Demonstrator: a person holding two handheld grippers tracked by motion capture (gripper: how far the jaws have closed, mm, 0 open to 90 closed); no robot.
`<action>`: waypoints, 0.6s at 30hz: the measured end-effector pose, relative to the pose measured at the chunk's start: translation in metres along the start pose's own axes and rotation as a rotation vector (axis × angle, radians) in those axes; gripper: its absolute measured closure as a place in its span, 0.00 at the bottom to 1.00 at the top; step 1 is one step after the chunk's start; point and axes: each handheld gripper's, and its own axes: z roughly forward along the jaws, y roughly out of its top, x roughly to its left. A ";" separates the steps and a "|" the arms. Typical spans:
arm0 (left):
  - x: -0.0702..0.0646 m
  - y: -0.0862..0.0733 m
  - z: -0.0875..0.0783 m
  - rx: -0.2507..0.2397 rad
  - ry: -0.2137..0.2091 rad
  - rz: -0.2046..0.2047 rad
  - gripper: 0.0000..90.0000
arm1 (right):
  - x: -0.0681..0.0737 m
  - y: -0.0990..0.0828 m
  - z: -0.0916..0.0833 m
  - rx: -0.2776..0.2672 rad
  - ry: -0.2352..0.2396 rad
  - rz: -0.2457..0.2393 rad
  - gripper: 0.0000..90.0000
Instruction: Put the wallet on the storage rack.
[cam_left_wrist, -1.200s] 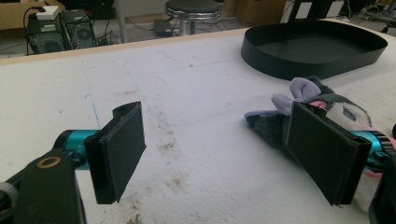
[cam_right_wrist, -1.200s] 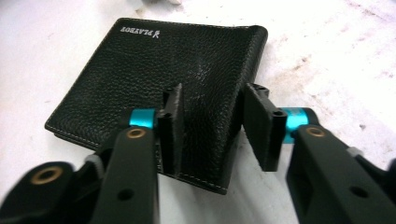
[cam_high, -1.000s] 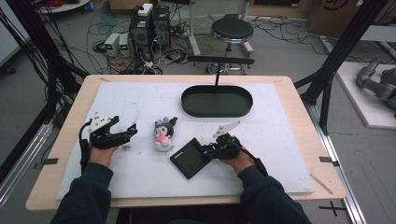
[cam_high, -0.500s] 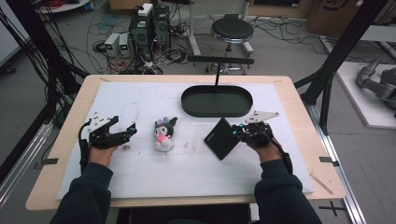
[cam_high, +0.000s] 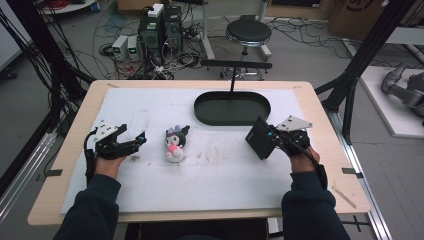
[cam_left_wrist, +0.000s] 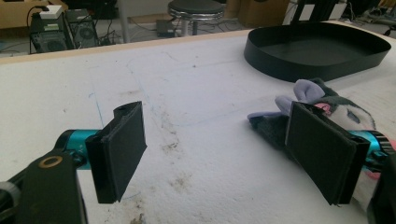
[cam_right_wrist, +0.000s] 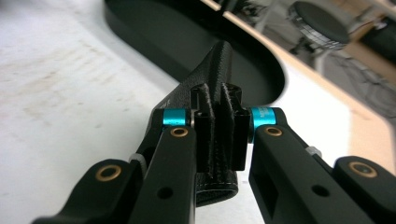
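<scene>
A plush toy lies near an oval black tray.

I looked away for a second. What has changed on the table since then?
The right tool, shut on the black wallet, lifted it off the mat and carried it right and toward the black tray; the wallet now stands tilted on edge in the air. The left tool, open, stayed put, as did the plush toy.
</scene>
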 end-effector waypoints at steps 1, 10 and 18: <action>0.000 0.000 0.000 0.000 0.000 0.000 0.22 | 0.000 0.000 0.000 0.000 0.000 0.000 0.95; 0.000 0.000 -0.001 -0.001 0.003 -0.002 0.22 | 0.010 0.003 0.000 -0.063 0.185 0.071 0.95; 0.000 0.000 0.000 -0.001 0.004 -0.002 0.22 | 0.021 0.001 0.000 -0.066 0.298 -0.002 0.90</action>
